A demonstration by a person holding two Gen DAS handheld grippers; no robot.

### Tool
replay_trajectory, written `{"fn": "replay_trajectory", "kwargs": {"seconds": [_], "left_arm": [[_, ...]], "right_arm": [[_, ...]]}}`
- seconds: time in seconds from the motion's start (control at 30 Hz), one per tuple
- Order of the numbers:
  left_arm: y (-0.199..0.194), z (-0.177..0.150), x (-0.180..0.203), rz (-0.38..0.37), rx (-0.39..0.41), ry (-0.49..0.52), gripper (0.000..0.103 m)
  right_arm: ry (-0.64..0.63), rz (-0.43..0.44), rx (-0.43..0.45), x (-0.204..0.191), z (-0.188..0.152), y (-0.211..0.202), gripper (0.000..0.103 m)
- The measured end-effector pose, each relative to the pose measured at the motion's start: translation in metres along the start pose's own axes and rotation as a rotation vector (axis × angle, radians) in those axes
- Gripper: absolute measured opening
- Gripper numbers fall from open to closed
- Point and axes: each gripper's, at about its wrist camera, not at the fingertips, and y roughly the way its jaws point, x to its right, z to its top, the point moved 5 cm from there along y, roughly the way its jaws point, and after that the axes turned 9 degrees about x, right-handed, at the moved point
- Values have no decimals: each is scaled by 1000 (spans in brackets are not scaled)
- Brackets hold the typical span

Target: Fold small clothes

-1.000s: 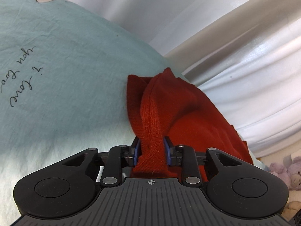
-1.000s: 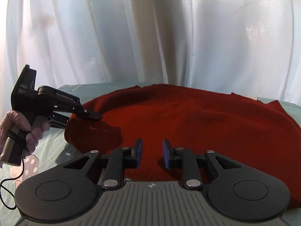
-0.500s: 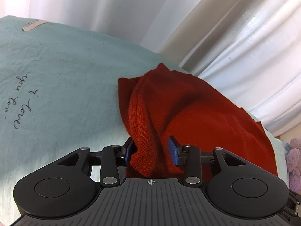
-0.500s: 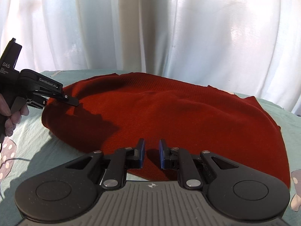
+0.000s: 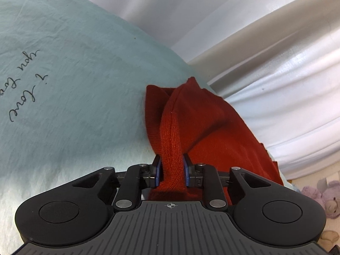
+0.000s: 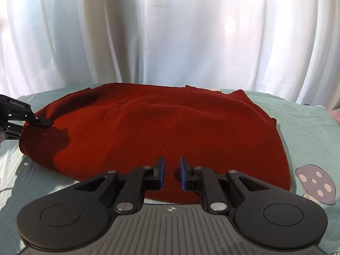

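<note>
Red knit garment [image 6: 161, 131] spread on pale green bedsheet [image 5: 70, 85]. Left gripper [image 5: 171, 171] closing, pads bunching garment's edge. Right gripper [image 6: 171, 173] nearly closed over near hem, empty as far as visible. Advice: firm pinch, both grippers lifting evenly, fold carried across, edges matched.

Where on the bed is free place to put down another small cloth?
The sheet lies bare left of the red sweater, around the handwriting. A narrower bare strip lies right of it, above the mushroom print. The middle is covered by the sweater.
</note>
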Motion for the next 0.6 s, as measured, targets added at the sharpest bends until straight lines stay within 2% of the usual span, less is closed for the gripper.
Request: {"fn": "replay_trajectory", "kwargs": {"seconds": [0.13, 0.33, 0.4, 0.53, 0.6], "left_arm": [[-3, 1, -3, -38, 4, -38, 18], [2, 2, -11, -41, 8, -110, 24], [1, 3, -11, -48, 16, -125, 17], [-10, 9, 6, -80, 42, -96, 14], [-20, 13, 31, -122, 64, -35, 14]], "right_arm": [[30, -23, -4, 11, 1, -2, 14], [83, -32, -26, 22, -5, -3, 14], [83, -31, -29, 22, -7, -4, 14], [99, -43, -20, 28, -5, -7, 14], [116, -51, -14, 33, -3, -9, 14]]}}
